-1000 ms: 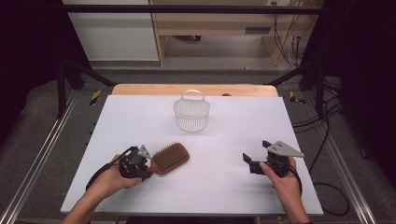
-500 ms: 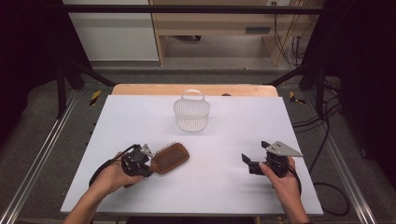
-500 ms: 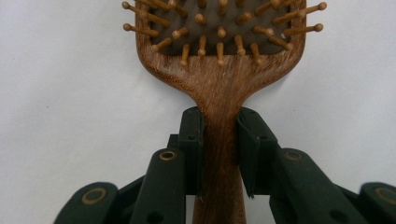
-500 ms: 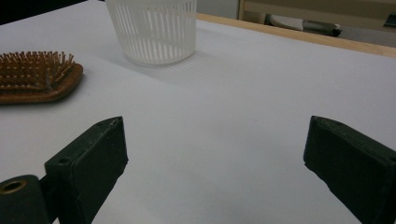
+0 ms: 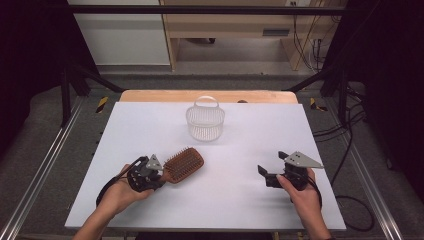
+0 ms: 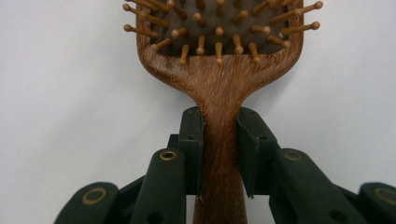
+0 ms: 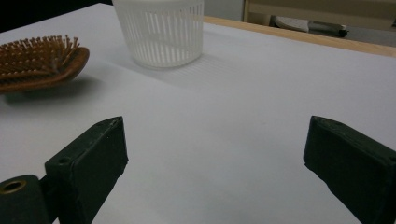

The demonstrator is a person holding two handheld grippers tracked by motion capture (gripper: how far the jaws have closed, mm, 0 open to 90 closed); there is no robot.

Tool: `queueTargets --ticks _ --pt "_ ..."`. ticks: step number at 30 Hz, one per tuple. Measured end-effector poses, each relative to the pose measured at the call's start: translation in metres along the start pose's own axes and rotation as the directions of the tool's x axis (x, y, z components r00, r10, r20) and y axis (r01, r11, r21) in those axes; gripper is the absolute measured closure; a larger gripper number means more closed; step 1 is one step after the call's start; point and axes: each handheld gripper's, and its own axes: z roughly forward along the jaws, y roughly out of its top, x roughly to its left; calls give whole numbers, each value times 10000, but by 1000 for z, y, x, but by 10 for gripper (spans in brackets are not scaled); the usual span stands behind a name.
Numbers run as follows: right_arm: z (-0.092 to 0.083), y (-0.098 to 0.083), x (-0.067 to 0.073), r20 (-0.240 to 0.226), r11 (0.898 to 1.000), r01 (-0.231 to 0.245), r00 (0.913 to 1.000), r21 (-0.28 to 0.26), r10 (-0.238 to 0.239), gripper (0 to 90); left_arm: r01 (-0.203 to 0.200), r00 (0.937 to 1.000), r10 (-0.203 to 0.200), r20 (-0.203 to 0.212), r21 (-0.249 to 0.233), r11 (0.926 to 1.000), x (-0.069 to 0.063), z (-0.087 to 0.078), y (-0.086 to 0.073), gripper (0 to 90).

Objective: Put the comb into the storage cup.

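Observation:
A brown wooden hairbrush (image 5: 184, 164) lies bristles up on the white table, toward the front left. My left gripper (image 5: 162, 176) is shut on its handle: in the left gripper view both pads press the narrow neck of the hairbrush (image 6: 219, 93) from either side, left gripper (image 6: 219, 140) pointing along it. My right gripper (image 5: 265, 176) rests low over the table at the front right, open, with nothing between its jaws. In the right gripper view the right gripper (image 7: 215, 154) faces bare table, and the hairbrush (image 7: 39, 67) lies far off at the left.
A white slatted plastic basket (image 5: 205, 120) with a raised handle stands at the middle back of the table (image 5: 250, 210); the basket (image 7: 161, 30) is ahead of the right gripper. A wooden strip runs along the far edge. Metal rails flank the table.
The left hand with the brush has barely shifted. The right gripper has kept still.

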Motion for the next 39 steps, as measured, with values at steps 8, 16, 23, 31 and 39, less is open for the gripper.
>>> queueTargets --ticks 8,16,23,31,39 --pt "14 5 24 -1238 9996 -197 9921 187 219 60 -254 9990 197 -399 -1479 9887 -18 -5 17 727" --pt "24 9 39 -1766 9988 -61 9842 481 145 60 -479 9987 429 -280 -2139 9757 -28 6 33 727" --pt "30 11 46 -2221 9975 -254 9742 658 394 74 -519 9979 407 -499 -2489 9671 -35 11 39 727" --pt "40 17 60 -2881 9967 -302 9563 752 507 83 -719 9952 517 -832 -2619 9624 -42 11 44 727" --pt "49 23 71 -3213 9963 -187 9459 842 449 85 -966 9900 621 -1265 -2880 9527 -49 7 48 728"
